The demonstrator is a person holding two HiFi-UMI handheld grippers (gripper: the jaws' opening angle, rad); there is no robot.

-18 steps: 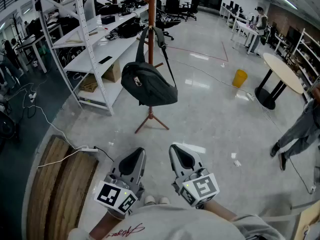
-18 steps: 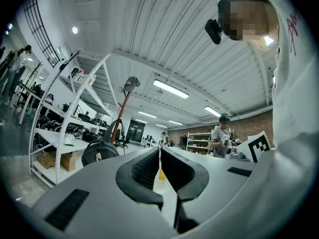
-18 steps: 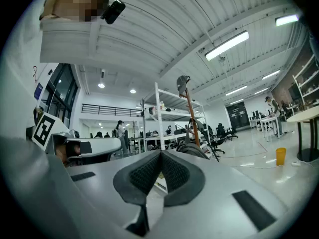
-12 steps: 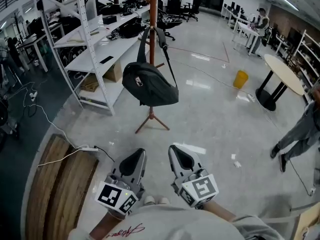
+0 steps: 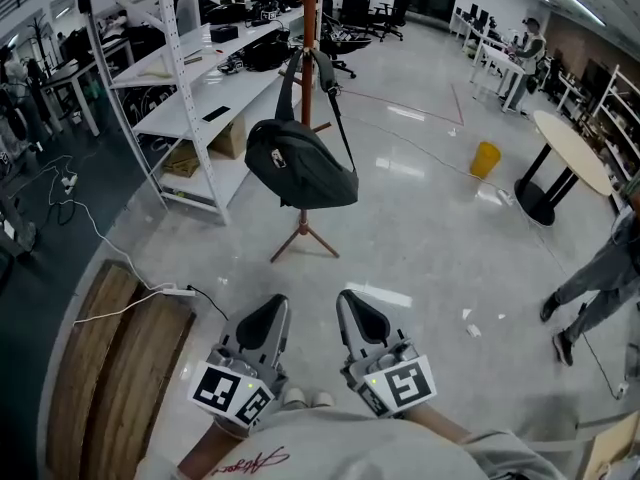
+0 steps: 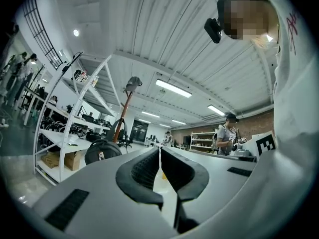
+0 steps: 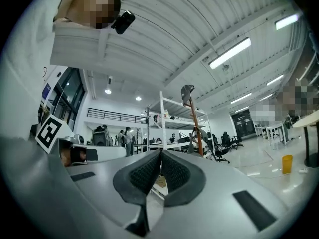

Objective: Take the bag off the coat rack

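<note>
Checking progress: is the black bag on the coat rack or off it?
On. The black bag hangs by its strap from the coat rack, its body beside the pole.

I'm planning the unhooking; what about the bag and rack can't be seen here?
Head view: coat rack top cut off by upper edge; peg under strap too small.
Left gripper view: bag underside hidden behind left gripper.
Right gripper view: bag mostly hidden behind right gripper.
</note>
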